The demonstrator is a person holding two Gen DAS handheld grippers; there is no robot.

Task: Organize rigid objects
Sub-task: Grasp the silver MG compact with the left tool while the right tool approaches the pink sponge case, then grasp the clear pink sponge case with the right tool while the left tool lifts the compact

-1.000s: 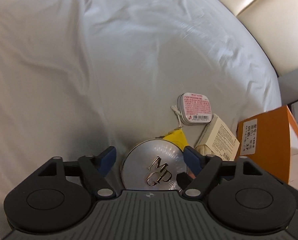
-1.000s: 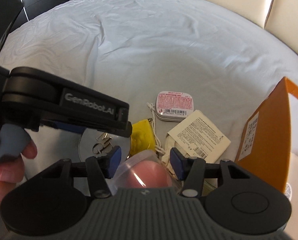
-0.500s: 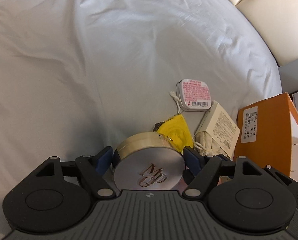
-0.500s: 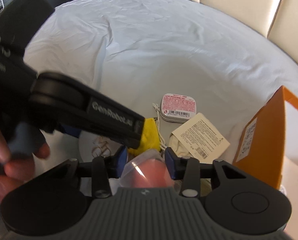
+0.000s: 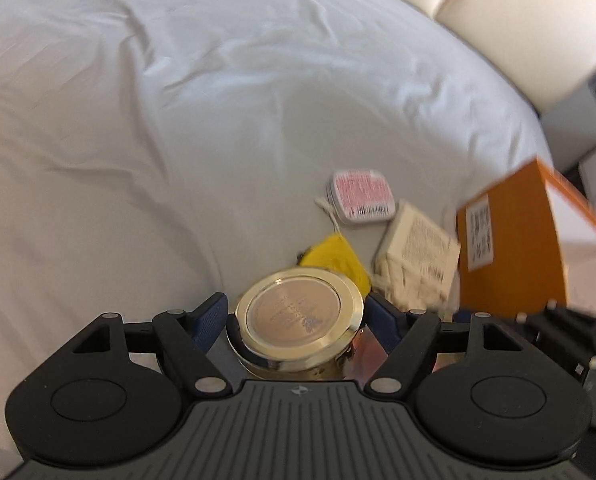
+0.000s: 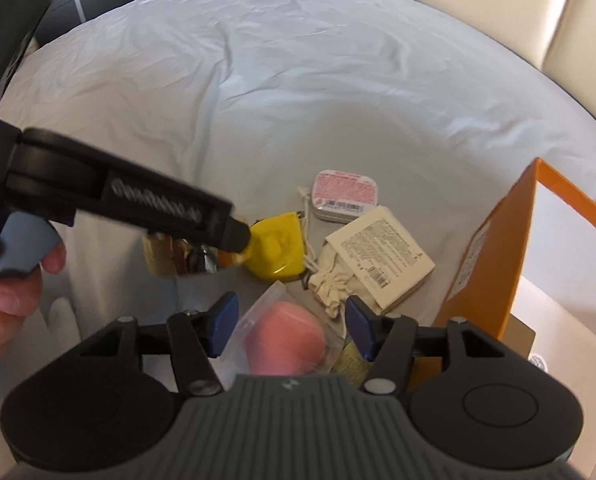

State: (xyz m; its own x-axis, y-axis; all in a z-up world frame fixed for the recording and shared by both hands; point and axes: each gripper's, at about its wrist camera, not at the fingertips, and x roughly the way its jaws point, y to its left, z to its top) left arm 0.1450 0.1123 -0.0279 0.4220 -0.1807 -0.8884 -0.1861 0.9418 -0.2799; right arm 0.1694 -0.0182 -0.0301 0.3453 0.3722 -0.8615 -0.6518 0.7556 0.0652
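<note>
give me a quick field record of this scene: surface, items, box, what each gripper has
surface: white bedsheet
left gripper: jaws just closing around round gold-rimmed metal tin, lifted off the sheet
right gripper: jaws just opening, pink sponge in clear plastic case between them
loose items: yellow pouch, small pink-labelled tin, cream drawstring bag with printed card
box: open orange cardboard box, at right

- Round gold-rimmed metal compact (image 5: pixel 296 314): raised, tilted, nearest of the cluster left of the orange cardboard box (image 5: pixel 509 240).
- Pink-labelled rounded tin (image 5: pixel 361 197): flat, farther left.
- Pink egg-shaped sponge in clear plastic case (image 6: pixel 286 340): beside that box.
</note>
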